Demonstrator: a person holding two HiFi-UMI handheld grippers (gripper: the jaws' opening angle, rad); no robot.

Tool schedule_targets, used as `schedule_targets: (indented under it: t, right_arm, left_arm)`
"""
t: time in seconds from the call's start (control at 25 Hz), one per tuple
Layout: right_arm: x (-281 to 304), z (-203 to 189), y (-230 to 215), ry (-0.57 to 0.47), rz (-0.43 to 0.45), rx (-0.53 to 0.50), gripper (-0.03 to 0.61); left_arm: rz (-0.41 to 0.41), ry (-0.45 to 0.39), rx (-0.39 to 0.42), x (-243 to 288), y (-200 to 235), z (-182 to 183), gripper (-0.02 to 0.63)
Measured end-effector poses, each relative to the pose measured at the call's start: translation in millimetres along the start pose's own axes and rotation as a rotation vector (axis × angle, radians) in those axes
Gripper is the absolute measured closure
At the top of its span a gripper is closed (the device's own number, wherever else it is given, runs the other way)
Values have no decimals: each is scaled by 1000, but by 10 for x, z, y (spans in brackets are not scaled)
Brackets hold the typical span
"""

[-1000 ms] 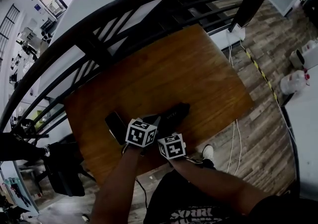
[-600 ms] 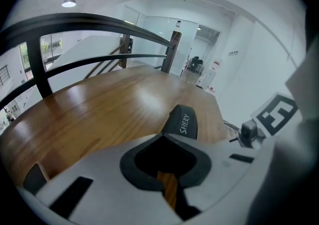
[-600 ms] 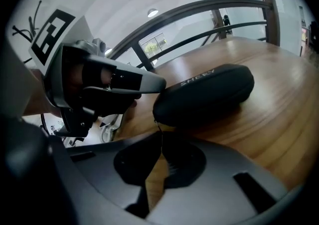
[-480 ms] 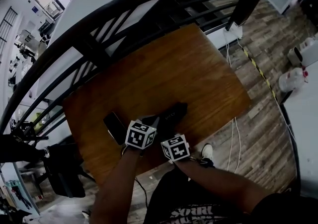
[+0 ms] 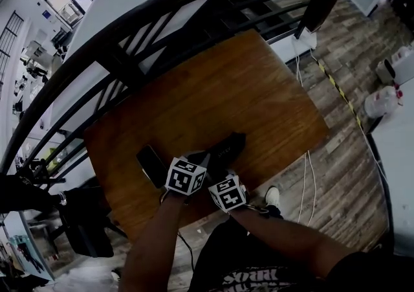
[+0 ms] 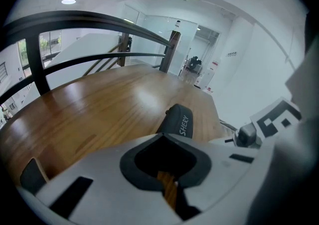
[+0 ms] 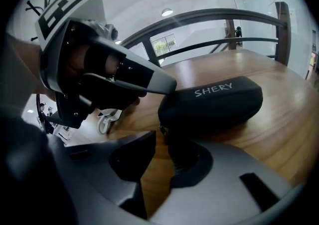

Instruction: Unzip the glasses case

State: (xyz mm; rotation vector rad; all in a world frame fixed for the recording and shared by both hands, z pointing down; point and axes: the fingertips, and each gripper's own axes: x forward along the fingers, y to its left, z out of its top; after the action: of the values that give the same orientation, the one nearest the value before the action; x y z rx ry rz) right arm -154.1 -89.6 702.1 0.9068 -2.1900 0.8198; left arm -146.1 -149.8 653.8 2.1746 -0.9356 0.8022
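fingers (image 6: 99,174) of the left gripper (image 6: 163,138) are drawn almost together, with only a thin slit of wood showing between them and nothing held. fingers (image 7: 219,169) of the right gripper (image 7: 161,140) stand apart with bare wood in the gap, also holding nothing.

the glasses case (image 7: 214,102) lies zipped on the tabletop (image 5: 259,90). in the head view it sits just below the middle of the frame, its long axis running from lower left to upper right, away from both grippers, which crowd its near end.

in the right gripper view that near end sits at the centre of the frame, just beyond the right fingertips. a small glint at its lower corner looks like the zip pull (image 7: 161,128), just above the gap. the left gripper comes in from the upper left, its closed tip right over the same end; i cannot tell whether it touches.

so the right fingers look best placed to pinch the pull, then draw it along the case towards the right of that frame, while the left pins the case.
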Motion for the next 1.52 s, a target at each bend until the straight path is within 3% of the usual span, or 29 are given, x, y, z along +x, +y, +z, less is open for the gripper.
schedule_targets:
  t: [0.12,0.32,0.52,0.72,1.04,1.2,1.4,1.52]
  right_arm:
    - [23,-1,32,5,-20,5,505]
    - [72,58,57,-30,-39,147,505]
    - [68,89,-28,-54,-87,188,569]
    - [71,73,2,-51,-50,126,580]
    - [-37,-7,-131,-4,-27,24,580]
    - [-66,-7,-142,15,-6,-29,580]
    - [-79,-28,-177,30,7,-54,580]
    - [-80,-32,-196,33,14,-72,580]
  left_arm:
    - [6,-4,-3,4,21,-6,611]
    - [6,8,5,6,38,-24,611]
    - [14,12,5,45,58,-13,611]
    - [26,14,33,49,66,-18,611]
    - [46,47,160,95,-63,42,611]
    - [35,16,196,93,-184,225,611]
    - [-47,141,285,346,-339,96,611]
    - [-55,160,300,373,-333,90,611]
